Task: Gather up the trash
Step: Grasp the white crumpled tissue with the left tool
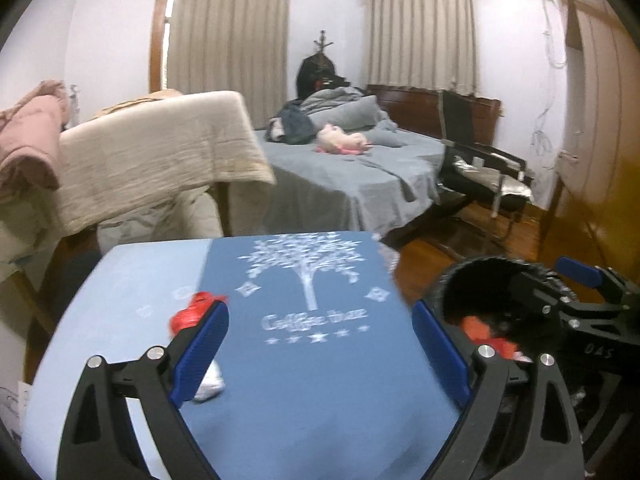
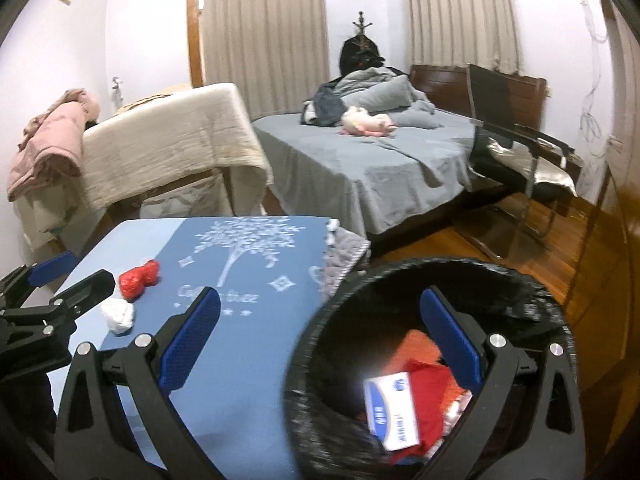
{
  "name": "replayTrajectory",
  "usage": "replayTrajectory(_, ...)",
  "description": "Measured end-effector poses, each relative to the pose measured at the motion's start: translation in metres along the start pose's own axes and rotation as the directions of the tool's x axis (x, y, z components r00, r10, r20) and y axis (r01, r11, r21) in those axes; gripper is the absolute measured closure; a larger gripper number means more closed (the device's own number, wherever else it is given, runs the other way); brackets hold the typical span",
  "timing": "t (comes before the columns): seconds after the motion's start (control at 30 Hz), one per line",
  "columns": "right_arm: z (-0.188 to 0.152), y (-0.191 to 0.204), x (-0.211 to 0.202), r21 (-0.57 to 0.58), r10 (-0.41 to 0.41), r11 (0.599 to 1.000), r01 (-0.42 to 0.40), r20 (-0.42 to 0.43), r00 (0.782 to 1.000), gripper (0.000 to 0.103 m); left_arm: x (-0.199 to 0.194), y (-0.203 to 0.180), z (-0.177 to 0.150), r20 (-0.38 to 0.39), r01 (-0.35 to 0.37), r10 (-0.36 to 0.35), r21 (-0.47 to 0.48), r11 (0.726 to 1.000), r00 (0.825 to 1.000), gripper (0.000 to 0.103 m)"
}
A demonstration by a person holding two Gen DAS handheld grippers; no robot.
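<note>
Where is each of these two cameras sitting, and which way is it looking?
Left wrist: rides the left tool, facing the blue table and the bed beyond; its open blue fingers show, with the right tool at the right edge.
Right wrist: rides the right tool, above the black bin; its open fingers show, left tool at left.
Shared: table, red wrapper, white wad, bin, bed.

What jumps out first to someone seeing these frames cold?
Probably the black-lined trash bin beside the blue table, already holding red scraps and a white-blue box, with the open right gripper over its rim. Next, the red wrapper and white paper wad on the table's left side, near the open left gripper.
</note>
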State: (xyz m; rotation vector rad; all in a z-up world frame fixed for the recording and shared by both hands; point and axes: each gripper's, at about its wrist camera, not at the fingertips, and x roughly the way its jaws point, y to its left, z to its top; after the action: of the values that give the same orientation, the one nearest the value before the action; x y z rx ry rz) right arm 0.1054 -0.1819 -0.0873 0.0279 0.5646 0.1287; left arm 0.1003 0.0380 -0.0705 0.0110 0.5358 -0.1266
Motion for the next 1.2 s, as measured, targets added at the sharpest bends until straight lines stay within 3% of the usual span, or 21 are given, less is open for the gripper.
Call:
replayTrajectory(0.2, -0.006, 0.039, 0.021, -0.024, 0.055, 0.998, -0.056, -0.036, 0.998, 0.006, 0.003, 0.050, -0.022, -0.031, -0.110, 0.110, -0.020, 0.994, 0.993, 0.012)
replayTrajectory(0.47, -0.018, 0.081, 0.047, -0.063, 0.106, 0.992, -0.111, -0.079, 0.991, 0.006, 0.017, 0.102, -0.052, -0.097, -0.207, 0.199, -0.075, 0.976, 0.975, 0.012)
replayTrajectory(1.0, -0.030, 0.091, 0.087, -0.067, 0.101, 0.991, -0.112, -0.139, 0.985, 0.006, 0.075, 0.120, -0.073, -0.214, -0.210, 0.178, -0.137, 0.968, 0.961, 0.013)
replayTrajectory(1.2, -0.029, 0.094, 0.092, -0.079, 0.105, 0.990, -0.117, -0.142, 0.984, 0.006, 0.093, 0.119, -0.077, -0.276, -0.168, 0.124, -0.142, 0.976, 0.953, 0.030)
